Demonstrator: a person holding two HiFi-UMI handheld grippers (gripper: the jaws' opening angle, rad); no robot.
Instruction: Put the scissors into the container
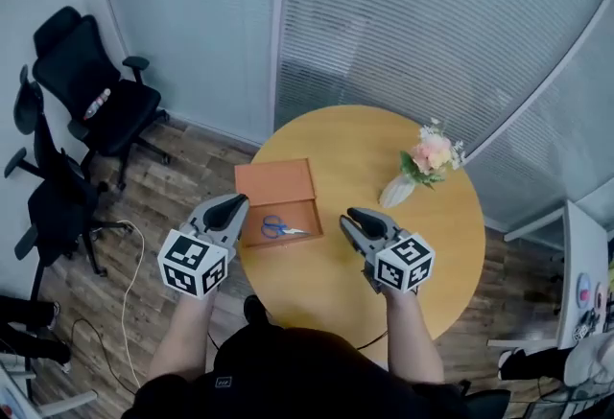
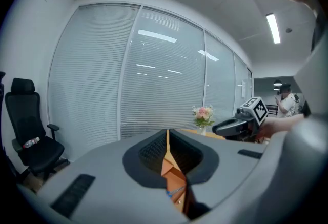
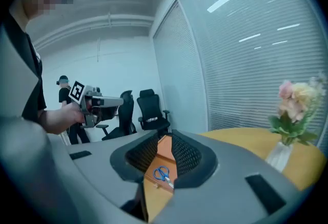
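Two black chairs (image 1: 96, 105) stood on the floor at nine o'clock from the round yellow table (image 1: 336, 288). The left gripper (image 1: 233, 205) hung over the table's nine o'clock edge. Its jaws were almost together, with only a thin slit between them, and they held nothing.

Next to it sat the container (image 1: 299, 212), an orange-brown box with its lid lying open on the far side. It was on the nine o'clock side of the table. The scissors (image 1: 280, 228) lay flat inside the box, on its floor. They were small, with two blue ring handles and short shiny blades. The handles pointed to nine o'clock and the blades to three o'clock.

The right gripper (image 1: 353, 216) hung over the middle of the table, just past the box. Its jaws were a little way apart and held nothing.

A white vase of pink flowers (image 1: 427, 161) stood at two o'clock on the table.
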